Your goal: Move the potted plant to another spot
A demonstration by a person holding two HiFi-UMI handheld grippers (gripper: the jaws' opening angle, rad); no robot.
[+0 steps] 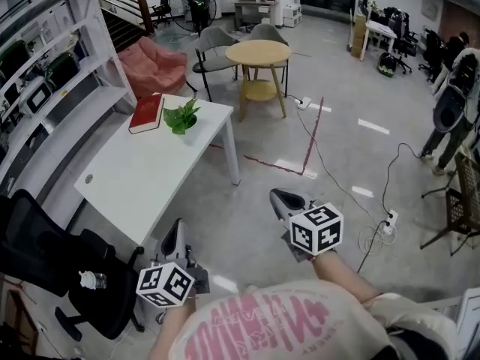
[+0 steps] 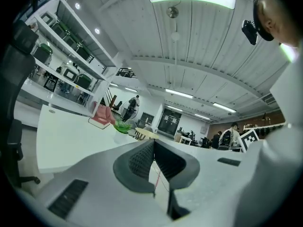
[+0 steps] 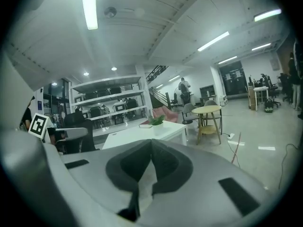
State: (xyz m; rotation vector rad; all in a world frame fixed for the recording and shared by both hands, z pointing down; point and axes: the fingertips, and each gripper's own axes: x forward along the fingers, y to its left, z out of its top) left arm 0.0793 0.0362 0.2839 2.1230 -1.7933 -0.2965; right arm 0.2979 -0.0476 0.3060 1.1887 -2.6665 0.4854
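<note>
The potted plant [image 1: 181, 116], green leaves in a small white pot, stands near the far end of a white table [image 1: 142, 178], beside a red book [image 1: 147, 113]. My left gripper [image 1: 175, 226] is low in the head view, just short of the table's near corner, with its jaws together and nothing between them. My right gripper [image 1: 279, 196] hangs over the bare floor to the right of the table, shut and empty too. Far ahead, the plant [image 2: 122, 126] shows small in the left gripper view. In the right gripper view the plant [image 3: 156, 120] sits on the table's far end.
A black office chair [image 1: 67, 268] stands at the table's near left, with white shelving [image 1: 45, 73] along the left wall. Beyond the table are a pink beanbag [image 1: 154, 64], grey chairs [image 1: 214, 43] and a round wooden table [image 1: 258, 52]. Cables and a power strip [image 1: 388, 222] lie on the floor at right, near a person [image 1: 452, 111].
</note>
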